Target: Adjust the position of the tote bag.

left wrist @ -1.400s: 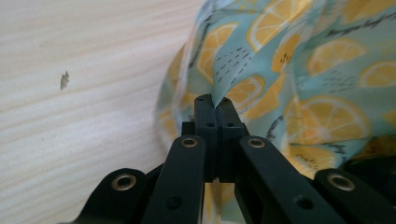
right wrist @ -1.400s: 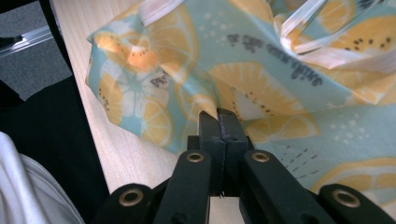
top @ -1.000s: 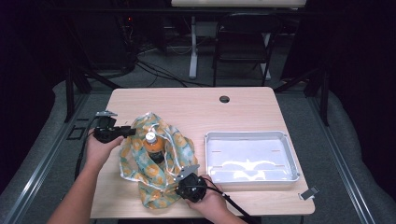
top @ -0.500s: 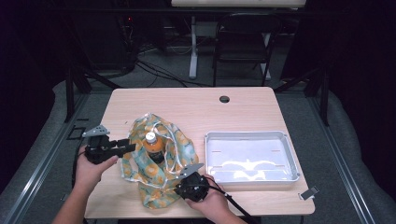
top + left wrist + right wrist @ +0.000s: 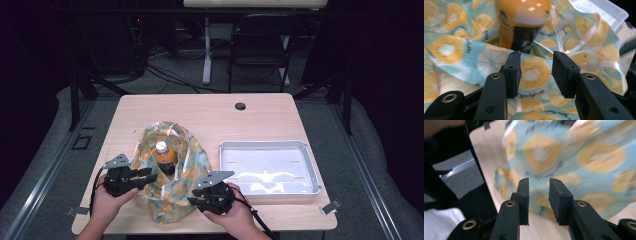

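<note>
The bag, teal with orange fruit slices printed on it, lies crumpled on the table, just left of the tray. A bottle with an orange body and a white cap stands upright inside the bag, fabric bunched all round it. In your left gripper view the bottle sits just behind the near fold of the bag, blurred.

Your left gripper is at the bag's left edge, pointing into it. Jaws apart, nothing pinched; they have just been closing a little, with only the bag's fold showing beyond the gap.

Your right gripper is at the bag's near right corner, between bag and tray. Its jaws have just been opening; they stand parted, nothing between the pads, and the bag is blurred just ahead of them.

The tray is a shallow metal one, well right of the bottle. A dark round hole sits in the table beyond the bag. A folding chair stands behind the table's far edge.
</note>
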